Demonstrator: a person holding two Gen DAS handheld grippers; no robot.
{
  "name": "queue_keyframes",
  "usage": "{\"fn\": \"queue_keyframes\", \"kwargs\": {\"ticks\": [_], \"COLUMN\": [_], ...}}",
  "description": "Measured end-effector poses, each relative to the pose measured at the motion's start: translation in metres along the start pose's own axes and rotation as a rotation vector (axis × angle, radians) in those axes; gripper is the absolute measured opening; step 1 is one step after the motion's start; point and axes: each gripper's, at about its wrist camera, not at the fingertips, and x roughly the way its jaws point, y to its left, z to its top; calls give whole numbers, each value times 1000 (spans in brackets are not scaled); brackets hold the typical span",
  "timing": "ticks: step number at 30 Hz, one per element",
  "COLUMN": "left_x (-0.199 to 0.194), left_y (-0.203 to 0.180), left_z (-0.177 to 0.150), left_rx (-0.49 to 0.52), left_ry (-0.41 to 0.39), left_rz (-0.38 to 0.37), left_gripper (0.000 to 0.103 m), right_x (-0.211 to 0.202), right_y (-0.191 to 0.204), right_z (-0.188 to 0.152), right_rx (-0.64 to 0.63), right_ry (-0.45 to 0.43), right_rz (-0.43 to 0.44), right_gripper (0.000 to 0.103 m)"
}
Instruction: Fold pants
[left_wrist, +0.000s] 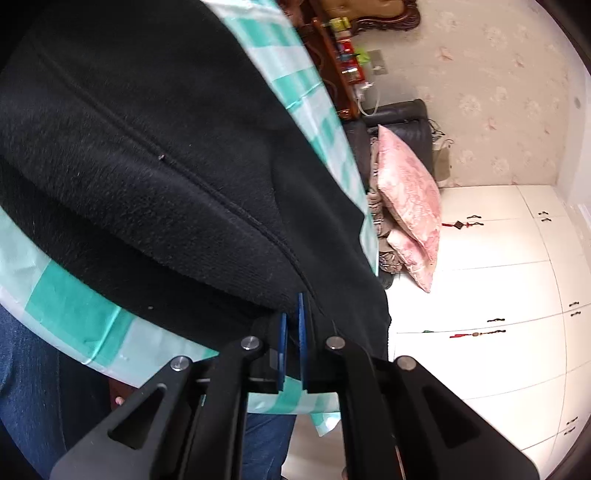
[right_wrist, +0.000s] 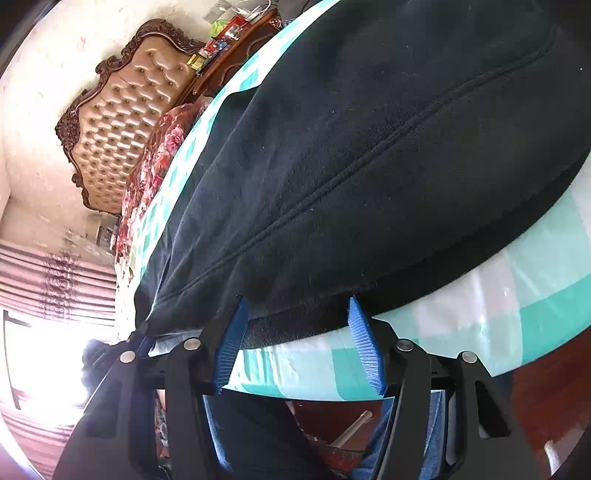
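The left gripper (left_wrist: 291, 314) has its jaws closed together, the two blue ribbed pads (left_wrist: 282, 347) almost meeting, with the near hem of the black fleece pants (left_wrist: 147, 147) pinched between their tips. The right gripper (right_wrist: 295, 314) has its jaws standing partly open; its blue ribbed pads (right_wrist: 364, 343) straddle the near edge of the same garment, with cloth lying between the tips, and neither pad visibly presses on it. The pants lie spread flat on the desk, which is covered by a green-and-white checked plastic cloth (left_wrist: 74, 306), and they fill most of both wrist views. A raised seam (right_wrist: 369, 162) runs diagonally along the fabric away from the jaws. In the left wrist view the right edge of the garment hangs over the desk's right side; in the right wrist view a strip of the checked cloth (right_wrist: 517, 280) shows near and to the right of the garment. Below the near desk edge, blue denim (left_wrist: 26, 369) of the person's legs is visible. Beyond the desk on the right stand a dark chair holding a pink patterned cushion (left_wrist: 410, 199) and white cabinet doors (left_wrist: 498, 258). On the far left stands a tufted tan headboard with a carved dark wood frame (right_wrist: 122, 110), with a floral red bedcover (right_wrist: 155, 162) beside it.
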Motion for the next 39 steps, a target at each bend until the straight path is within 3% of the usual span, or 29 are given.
{"fn": "queue_keyframes", "kwargs": {"ticks": [13,14,16,17,21,25,28,30,32,33,35,37,39], "left_x": [-15,-15,-17,-18,-16,0,0,3,-3,-8,-32,-60,-98], "left_y": [-30,-31,-32,-31,-10,26,25,28,37,40,49,62,81], "left_z": [-1,-1,-1,-3,-15,-21,-22,-19,-19,-19,-18,-14,-4], "left_rx": [52,56,60,63,54,-15,24,27,0,1,-1,-32,-66], "left_ry": [-15,-16,-18,-15,12,47,40,57,68,65,19,-53,-161], "left_rz": [-45,-47,-42,-29,26,65,75,85,85,82,77,81,111], "left_gripper": [5,5,5,5,5,5,5,9,27,29,38,40,40], "right_x": [-7,-7,-8,-14,-32,-6,-6,-4,-7,-7,-10,-17,-34], "right_y": [-4,-3,0,5,26,8,9,6,6,6,7,9,16], "right_z": [3,4,6,6,-2,-6,-10,-11,-14,-16,-20,-23,-25], "right_rx": [61,59,52,35,-116,-107,-145,-157,-182,-197,-233,-279,-371], "right_ry": [-9,-11,-33,-57,-105,-30,-46,-33,-32,-32,-19,-5,-46], "right_rz": [48,44,26,15,-58,-130,-146,-160,-185,-198,-224,-264,-297], "right_gripper": [57,47,13,10,9,9,9,9,9,9,17,26,27]}}
